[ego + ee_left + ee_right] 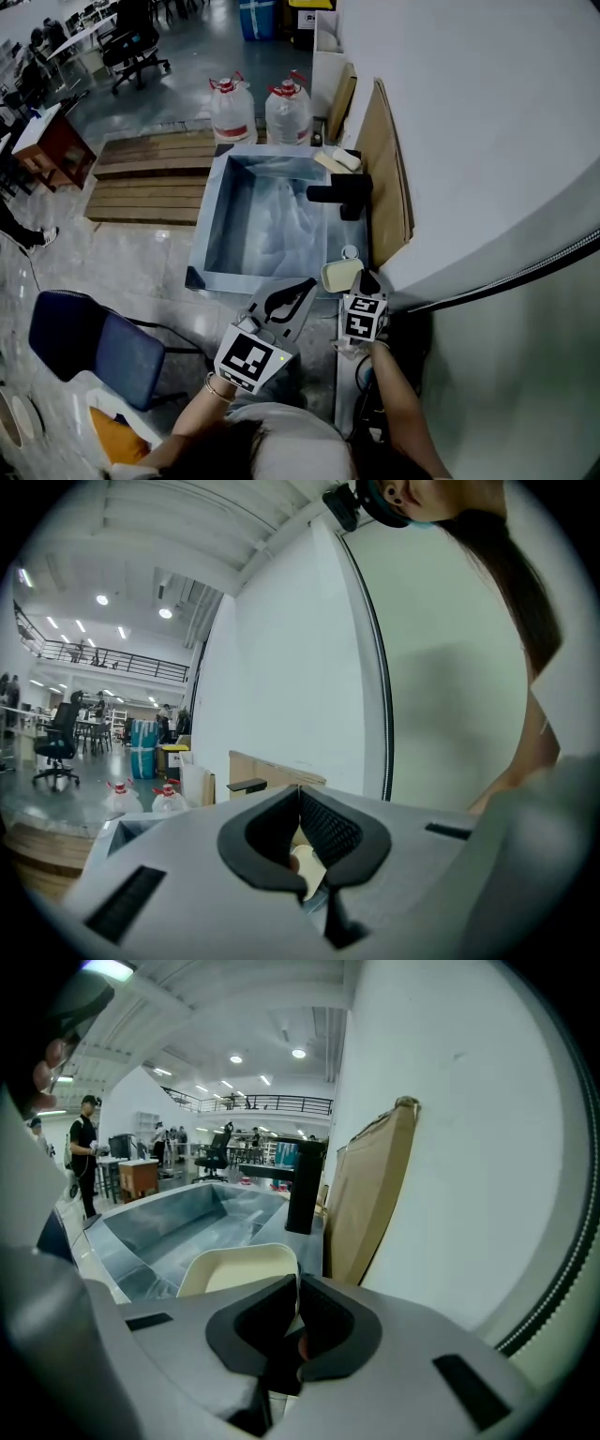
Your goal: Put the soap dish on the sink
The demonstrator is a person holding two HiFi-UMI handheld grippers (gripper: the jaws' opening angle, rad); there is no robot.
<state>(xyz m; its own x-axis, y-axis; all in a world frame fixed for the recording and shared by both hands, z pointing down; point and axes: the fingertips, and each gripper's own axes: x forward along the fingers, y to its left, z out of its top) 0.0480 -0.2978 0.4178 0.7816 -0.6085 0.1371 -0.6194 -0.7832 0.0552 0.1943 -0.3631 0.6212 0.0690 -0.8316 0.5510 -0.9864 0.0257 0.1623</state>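
Right gripper view, soap dish (239, 1267) rim clamped between jaws, left gripper (300, 797) jaws closed.

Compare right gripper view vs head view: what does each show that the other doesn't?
Right gripper view only: how the right gripper holds, with its jaws shut on the near rim of the soap dish. It also shows the ceiling lights and a balcony railing.
Head view only: the left gripper, two water jugs, a wooden pallet and a blue chair.
Both: the right gripper, soap dish, metal sink, black faucet and cardboard sheet by the wall.
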